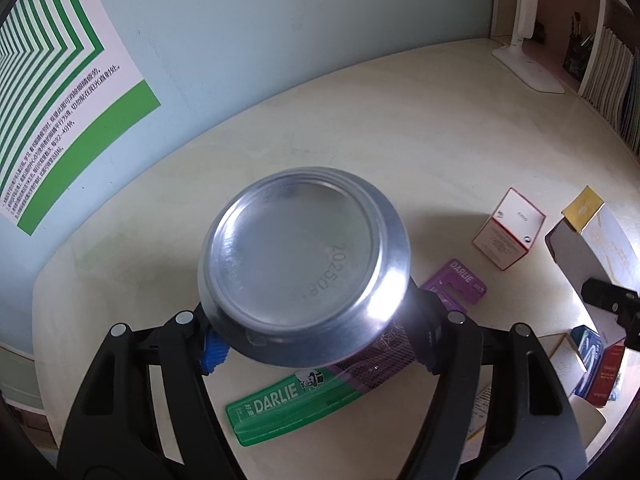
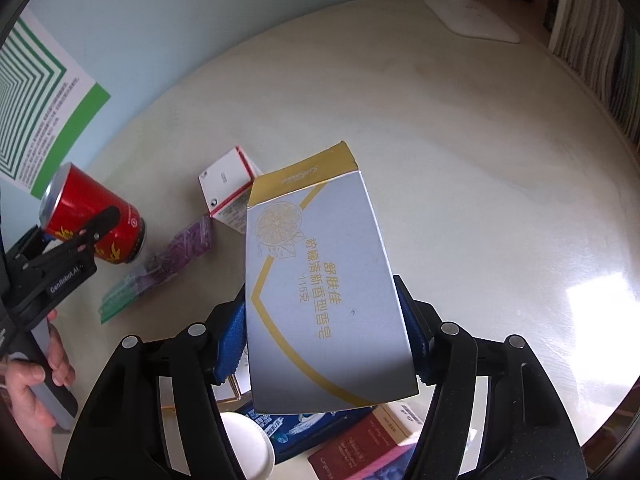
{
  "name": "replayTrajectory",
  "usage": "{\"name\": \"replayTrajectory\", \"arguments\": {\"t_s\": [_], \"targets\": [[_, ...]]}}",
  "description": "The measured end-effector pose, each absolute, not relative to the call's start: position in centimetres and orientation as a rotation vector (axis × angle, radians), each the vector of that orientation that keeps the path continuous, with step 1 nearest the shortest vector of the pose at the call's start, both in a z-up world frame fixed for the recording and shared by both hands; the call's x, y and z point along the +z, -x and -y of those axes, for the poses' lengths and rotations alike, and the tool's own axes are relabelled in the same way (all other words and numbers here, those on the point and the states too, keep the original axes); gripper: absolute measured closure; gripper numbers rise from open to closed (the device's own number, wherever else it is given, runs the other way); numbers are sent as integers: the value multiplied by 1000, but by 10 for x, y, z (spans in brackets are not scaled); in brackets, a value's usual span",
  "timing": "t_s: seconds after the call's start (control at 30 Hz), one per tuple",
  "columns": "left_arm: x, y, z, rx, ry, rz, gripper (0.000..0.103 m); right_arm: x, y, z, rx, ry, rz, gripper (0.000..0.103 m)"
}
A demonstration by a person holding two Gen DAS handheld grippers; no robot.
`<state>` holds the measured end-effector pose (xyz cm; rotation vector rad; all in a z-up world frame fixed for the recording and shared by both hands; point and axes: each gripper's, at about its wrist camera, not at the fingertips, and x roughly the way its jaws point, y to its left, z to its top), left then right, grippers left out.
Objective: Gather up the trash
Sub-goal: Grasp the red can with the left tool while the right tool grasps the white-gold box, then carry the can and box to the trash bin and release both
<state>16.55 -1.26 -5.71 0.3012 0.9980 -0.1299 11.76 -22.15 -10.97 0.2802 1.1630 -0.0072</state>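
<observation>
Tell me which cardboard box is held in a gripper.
The grey soap box with gold lemon print, clamped by the right gripper; the small red-edged white box stands on the table.

A red can with a silver base, a grey-white box with gold bands, a green toothbrush pack and a green-striped poster on a pale blue wall.

Cream table against pale blue wall.
</observation>
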Motion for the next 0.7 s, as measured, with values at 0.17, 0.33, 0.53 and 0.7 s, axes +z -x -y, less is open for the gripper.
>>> {"name": "replayTrajectory", "arguments": {"t_s": [0.17,0.33,0.53,0.7], "targets": [[-39,-155,22,-163,-311,-966,35,-90,-102,233,-30,-307,-1112,38],[-19,-136,45,-234,-342,-926,35,-73,-72,254,-74,-349,-1059,38],[0,-102,92,-355,-412,-867,35,-57,-21,286,-171,-414,-998,38],[9,-67,139,-463,-464,-830,35,-54,37,320,-283,-485,-949,38]]}}
